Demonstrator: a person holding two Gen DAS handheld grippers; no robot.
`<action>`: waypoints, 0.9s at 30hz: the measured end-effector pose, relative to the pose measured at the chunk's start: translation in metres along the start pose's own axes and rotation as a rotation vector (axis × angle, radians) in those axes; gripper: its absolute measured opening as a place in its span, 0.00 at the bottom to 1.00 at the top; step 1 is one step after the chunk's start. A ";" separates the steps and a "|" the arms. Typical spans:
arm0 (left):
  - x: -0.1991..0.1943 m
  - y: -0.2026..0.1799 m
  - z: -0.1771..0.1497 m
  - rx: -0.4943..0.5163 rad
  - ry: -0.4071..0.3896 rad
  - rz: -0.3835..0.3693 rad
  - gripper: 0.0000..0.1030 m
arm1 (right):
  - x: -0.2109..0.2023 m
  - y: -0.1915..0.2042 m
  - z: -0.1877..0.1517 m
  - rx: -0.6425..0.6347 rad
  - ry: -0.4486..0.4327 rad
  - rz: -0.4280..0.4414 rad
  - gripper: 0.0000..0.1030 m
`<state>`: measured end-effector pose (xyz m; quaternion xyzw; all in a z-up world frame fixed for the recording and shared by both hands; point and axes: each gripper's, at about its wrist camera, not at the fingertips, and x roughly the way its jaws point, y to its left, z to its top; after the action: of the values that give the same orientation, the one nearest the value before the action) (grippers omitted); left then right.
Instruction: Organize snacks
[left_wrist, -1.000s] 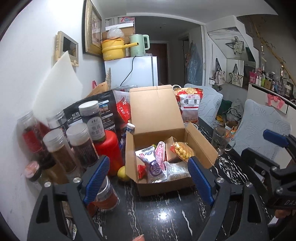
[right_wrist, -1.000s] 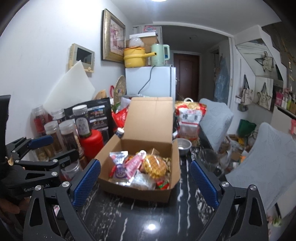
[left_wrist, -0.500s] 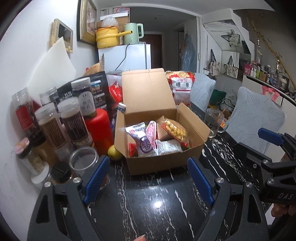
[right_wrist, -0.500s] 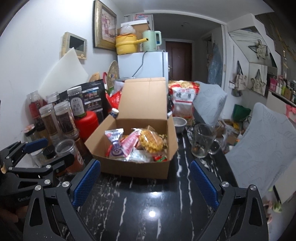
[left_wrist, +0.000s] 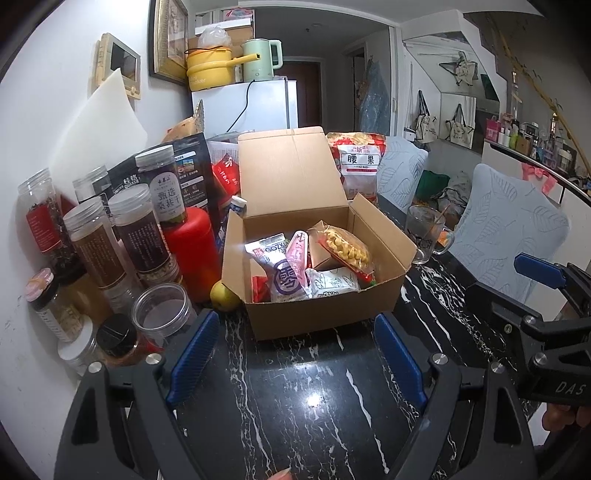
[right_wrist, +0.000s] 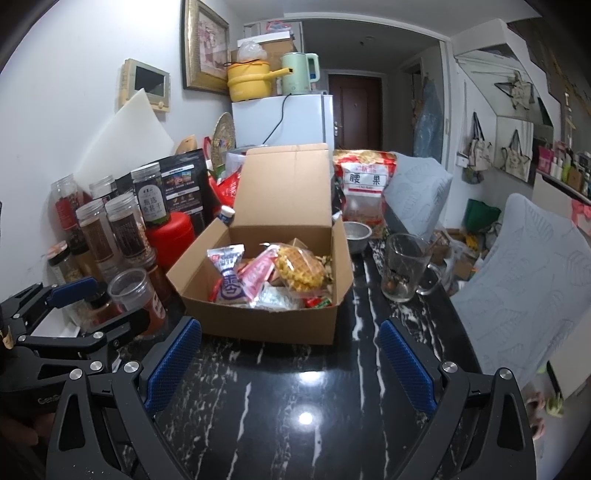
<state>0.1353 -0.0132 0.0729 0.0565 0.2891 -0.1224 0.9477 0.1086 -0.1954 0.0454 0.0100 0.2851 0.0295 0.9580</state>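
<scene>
Cardboard box (left_wrist: 325, 314) of snacks dead ahead, both grippers empty
Left gripper (left_wrist: 295, 350) & right gripper (right_wrist: 291, 354) spread wide (nothing btwn jaws); box just beyond both, neither clearly nearer.

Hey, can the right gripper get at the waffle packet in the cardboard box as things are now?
Probably yes. The cardboard box has its lid up, the waffle packet lies on top of the other snacks, and the right gripper is open and empty, with only bare tabletop before it.

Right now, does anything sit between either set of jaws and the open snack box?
Nothing visible does. Only bare black marble tabletop lies between the left gripper, the right gripper and the cardboard box; both jaws are open and empty.
</scene>
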 end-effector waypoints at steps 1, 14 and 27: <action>0.000 -0.001 0.000 0.001 0.000 -0.001 0.84 | 0.000 0.000 0.000 0.001 0.001 -0.001 0.96; 0.003 -0.004 0.004 0.004 -0.005 -0.012 0.84 | 0.000 -0.004 0.001 0.007 0.006 -0.022 0.96; 0.004 -0.004 0.006 0.004 -0.001 -0.016 0.84 | -0.002 -0.005 0.003 0.008 0.004 -0.027 0.96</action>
<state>0.1408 -0.0190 0.0754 0.0558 0.2888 -0.1305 0.9468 0.1085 -0.2008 0.0485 0.0099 0.2872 0.0153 0.9577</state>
